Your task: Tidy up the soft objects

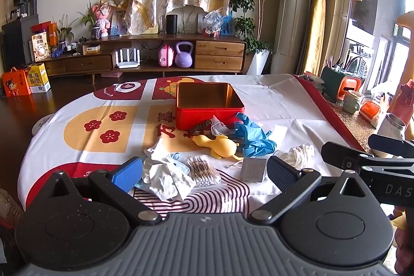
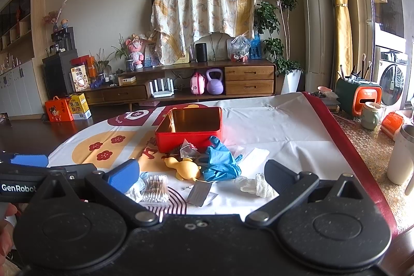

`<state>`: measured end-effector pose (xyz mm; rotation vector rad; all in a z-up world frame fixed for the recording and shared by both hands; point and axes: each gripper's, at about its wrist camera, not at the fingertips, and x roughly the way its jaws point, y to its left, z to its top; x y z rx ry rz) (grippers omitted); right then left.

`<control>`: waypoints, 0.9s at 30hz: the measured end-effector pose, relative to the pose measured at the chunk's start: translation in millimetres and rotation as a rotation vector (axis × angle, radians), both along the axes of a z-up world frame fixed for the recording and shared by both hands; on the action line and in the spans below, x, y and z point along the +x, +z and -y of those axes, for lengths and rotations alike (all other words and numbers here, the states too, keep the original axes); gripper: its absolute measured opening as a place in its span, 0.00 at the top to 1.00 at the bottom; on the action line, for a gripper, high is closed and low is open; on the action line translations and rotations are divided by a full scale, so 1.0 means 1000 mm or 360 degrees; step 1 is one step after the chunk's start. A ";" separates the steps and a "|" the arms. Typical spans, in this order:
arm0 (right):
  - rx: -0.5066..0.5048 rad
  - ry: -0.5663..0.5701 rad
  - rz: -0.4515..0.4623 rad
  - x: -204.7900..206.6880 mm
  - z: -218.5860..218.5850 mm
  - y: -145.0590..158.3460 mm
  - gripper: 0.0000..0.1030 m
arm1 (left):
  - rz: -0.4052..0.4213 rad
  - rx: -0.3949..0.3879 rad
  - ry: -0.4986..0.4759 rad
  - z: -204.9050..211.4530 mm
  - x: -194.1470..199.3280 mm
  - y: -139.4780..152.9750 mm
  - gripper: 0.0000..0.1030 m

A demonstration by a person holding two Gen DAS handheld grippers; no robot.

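An open red tin box (image 1: 207,112) (image 2: 186,139) with a gold inside stands on the table. In front of it lie a yellow rubber duck (image 1: 220,145) (image 2: 186,168), blue gloves (image 1: 252,136) (image 2: 220,162), a bag of cotton swabs (image 1: 203,171) (image 2: 156,189), white cloth with a blue face mask (image 1: 168,172), white gauze (image 1: 297,153) (image 2: 256,184), a grey card (image 1: 253,169) (image 2: 198,193) and a small clear packet (image 1: 218,127). My left gripper (image 1: 204,172) is open and empty, near the swabs and cloth. My right gripper (image 2: 201,176) is open and empty, short of the pile.
The table wears a white, red and yellow printed cloth (image 1: 271,105). To the right stand mugs (image 2: 370,115), a white cup (image 2: 401,157) and a green-orange organiser (image 2: 358,95). A wooden TV cabinet (image 2: 207,84) and plants stand behind.
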<state>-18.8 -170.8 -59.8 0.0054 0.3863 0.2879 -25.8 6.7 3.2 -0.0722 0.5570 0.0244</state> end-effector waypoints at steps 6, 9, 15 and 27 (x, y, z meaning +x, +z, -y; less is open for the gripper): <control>0.0001 -0.0001 -0.0004 0.000 0.000 0.000 0.00 | -0.0005 -0.0002 0.0001 0.001 0.001 -0.003 0.00; 0.0001 0.0000 -0.0005 0.001 0.000 0.000 0.00 | -0.0007 -0.0003 0.0001 0.001 0.002 -0.006 0.00; 0.0000 -0.0001 -0.0007 0.001 0.001 0.000 0.00 | -0.0008 -0.0005 0.0001 0.001 0.002 -0.006 0.00; -0.0009 0.0014 -0.0020 0.000 -0.001 -0.001 0.00 | -0.0032 -0.0028 0.0008 -0.003 0.015 -0.018 0.00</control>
